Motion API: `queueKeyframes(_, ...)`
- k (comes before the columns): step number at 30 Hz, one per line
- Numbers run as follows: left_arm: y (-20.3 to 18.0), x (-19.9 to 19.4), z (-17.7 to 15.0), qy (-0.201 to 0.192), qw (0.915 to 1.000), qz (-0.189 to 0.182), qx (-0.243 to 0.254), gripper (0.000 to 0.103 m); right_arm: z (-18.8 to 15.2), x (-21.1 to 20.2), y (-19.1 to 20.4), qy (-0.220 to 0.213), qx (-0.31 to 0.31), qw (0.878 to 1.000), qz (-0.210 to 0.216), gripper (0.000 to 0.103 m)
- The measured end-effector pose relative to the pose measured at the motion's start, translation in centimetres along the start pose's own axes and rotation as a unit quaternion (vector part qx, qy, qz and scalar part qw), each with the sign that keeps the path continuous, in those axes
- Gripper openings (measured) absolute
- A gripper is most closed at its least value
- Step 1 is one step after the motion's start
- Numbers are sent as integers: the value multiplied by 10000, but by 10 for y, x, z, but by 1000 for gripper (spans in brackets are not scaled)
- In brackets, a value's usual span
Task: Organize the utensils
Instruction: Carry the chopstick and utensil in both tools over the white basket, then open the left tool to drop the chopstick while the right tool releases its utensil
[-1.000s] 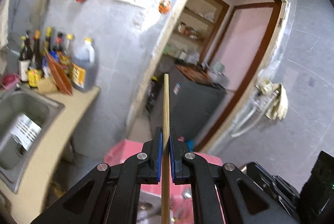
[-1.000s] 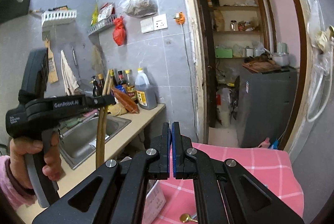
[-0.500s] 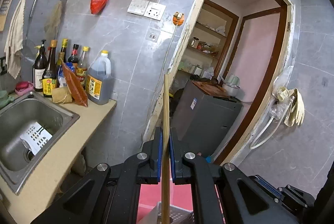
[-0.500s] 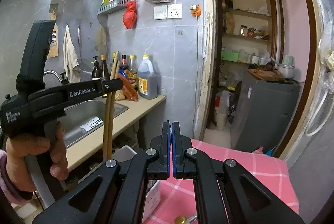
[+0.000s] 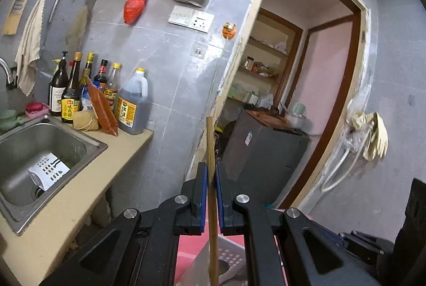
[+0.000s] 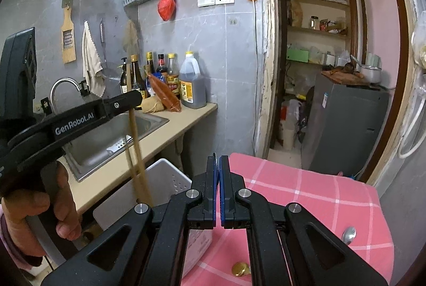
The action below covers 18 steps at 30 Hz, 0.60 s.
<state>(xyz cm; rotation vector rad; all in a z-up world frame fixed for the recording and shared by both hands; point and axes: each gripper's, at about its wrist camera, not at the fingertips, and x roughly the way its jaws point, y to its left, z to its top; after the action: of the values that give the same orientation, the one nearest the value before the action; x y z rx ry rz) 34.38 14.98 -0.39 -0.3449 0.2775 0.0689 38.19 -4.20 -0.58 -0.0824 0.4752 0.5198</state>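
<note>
Pink tablecloth [image 6: 306, 187] with spoon [image 6: 348, 234] in right view only; left tool [image 5: 211, 180] clamping chopsticks [image 5: 211, 195], right tool [image 6: 218, 174] shut, empty.

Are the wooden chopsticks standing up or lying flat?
Standing up. The wooden chopsticks hang nearly upright, pinched in the left gripper above the white perforated plastic basket.

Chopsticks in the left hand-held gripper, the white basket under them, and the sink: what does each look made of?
Chopsticks: probably bamboo or wood, going by the matte tan colour and plain straight shafts. White basket: likely plastic, being matte and opaque with moulded perforations. Sink: apparently stainless steel, its brushed grey surface showing soft reflections.
</note>
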Motion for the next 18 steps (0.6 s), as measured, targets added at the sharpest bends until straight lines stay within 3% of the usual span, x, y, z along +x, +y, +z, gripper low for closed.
queueKeyframes(16,13,7,-16,905,9952,-356,-133,8,-19,7,-12,241,407,9980,424,4)
queueKeyframes(18,14,6,-17,985,9942,-409,-166,9,-21,6,-15,227,484,9976,440,14)
